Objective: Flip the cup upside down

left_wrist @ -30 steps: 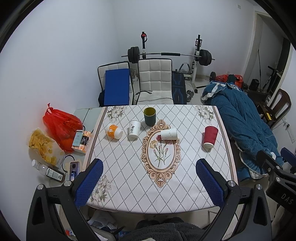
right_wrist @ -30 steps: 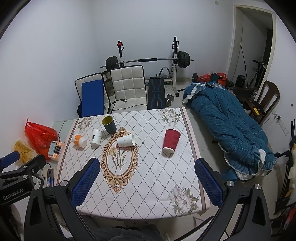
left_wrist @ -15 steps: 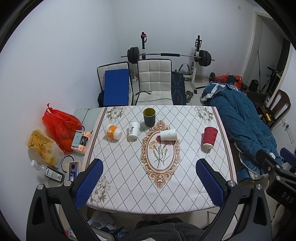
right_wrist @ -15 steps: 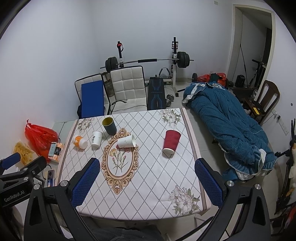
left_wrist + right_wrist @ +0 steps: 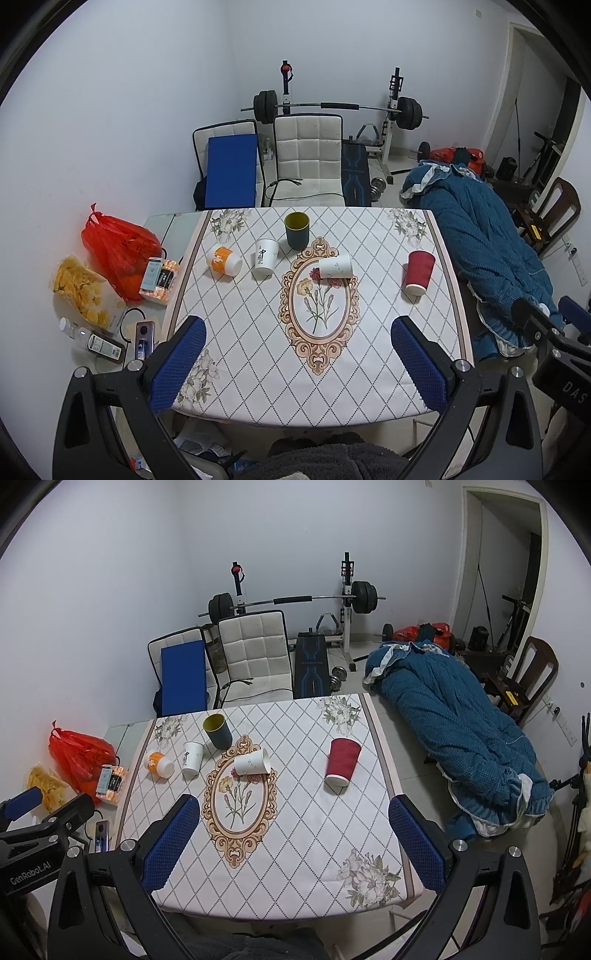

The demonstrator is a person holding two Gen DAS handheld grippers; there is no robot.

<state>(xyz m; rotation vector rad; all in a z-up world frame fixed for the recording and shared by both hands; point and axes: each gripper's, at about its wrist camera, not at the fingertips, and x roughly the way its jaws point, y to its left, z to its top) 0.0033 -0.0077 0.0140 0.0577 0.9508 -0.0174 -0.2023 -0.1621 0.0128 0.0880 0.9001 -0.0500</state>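
Cup candidates sat on worktop (image 5: 332,369): dark green cup (image 5: 296,230) upright, mouth up, at far edge; white cup (image 5: 335,266) lay sideways. Left claw (image 5: 301,363) and right claw (image 5: 293,843) hovered wide, empty, well short. Flip not begun.

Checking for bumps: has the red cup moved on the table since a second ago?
No. The red cup sits upside down at the same spot beside the oval flower print, on the same diamonds of the tablecloth.

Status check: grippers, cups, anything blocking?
Left gripper and right gripper open, empty, above near table edge. Dark cup upright; red cup already inverted; white cup on its side. Approach unobstructed.
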